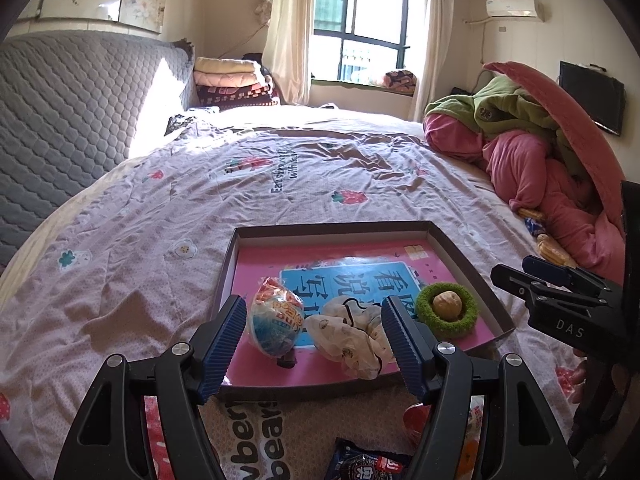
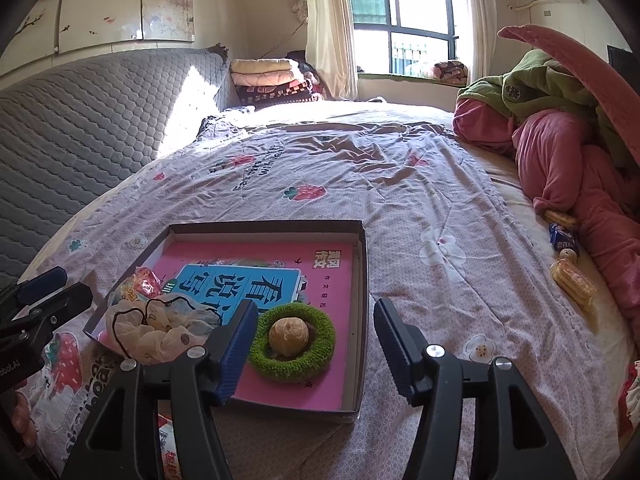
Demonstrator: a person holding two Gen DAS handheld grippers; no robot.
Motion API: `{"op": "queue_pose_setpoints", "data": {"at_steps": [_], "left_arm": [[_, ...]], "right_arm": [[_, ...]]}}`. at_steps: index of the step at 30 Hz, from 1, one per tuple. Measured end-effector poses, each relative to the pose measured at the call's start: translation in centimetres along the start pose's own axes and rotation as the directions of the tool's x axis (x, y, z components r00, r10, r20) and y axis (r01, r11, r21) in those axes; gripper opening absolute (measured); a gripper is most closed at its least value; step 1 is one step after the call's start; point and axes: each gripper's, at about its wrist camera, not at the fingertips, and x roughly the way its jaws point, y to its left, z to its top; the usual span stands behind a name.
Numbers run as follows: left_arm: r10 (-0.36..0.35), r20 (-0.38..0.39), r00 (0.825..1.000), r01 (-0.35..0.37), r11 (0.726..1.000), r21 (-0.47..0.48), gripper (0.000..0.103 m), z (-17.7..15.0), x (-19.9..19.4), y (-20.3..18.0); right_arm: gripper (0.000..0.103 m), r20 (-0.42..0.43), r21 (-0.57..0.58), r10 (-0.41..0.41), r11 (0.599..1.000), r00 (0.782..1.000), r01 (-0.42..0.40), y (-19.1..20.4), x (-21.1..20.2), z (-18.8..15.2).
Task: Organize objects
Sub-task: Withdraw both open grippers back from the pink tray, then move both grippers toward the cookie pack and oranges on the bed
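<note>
On the bed [image 2: 400,184], a shallow box [image 2: 362,304] holds a pink book [image 2: 280,256], a snack packet [image 1: 274,320], a cream scrunchie [image 1: 352,336] and a green ring [image 2: 292,344] cupping a brown ball [image 2: 288,334]. The left gripper [image 1: 314,344] hovers above the packet and scrunchie, fingers [image 1: 224,344] spread wide, empty. The right gripper [image 2: 316,352] stands parted by the ring, gripping nothing.

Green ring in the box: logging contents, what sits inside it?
A round tan ball fills the green ring's hole, resting on the pink book. Beneath the ball is hidden.
</note>
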Motion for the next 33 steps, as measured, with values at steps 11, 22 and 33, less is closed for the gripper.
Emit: {"op": "queue_pose_setpoints", "data": {"at_steps": [11,22,33], "left_arm": [[0.018,0.001,1.0,-0.018,1.0,-0.004,0.072,-0.8,-2.0,-0.1],[0.033,-0.002,0.999,-0.033,0.999,0.002,0.072,-2.0,-4.2,-0.5],[0.037,-0.007,0.999,-0.037,0.999,0.006,0.072,-3.1,-5.9,-0.7]], "right_arm": [[0.061,0.032,-0.004,0.022,1.0,0.999,-0.022,0.3,-1.4,0.2],[0.062,0.068,-0.037,0.013,0.999,0.998,-0.011,1.1,-3.1,0.0],[0.065,0.105,-0.053,0.016,0.999,0.994,-0.01,1.9,-5.2,-0.6]]}}
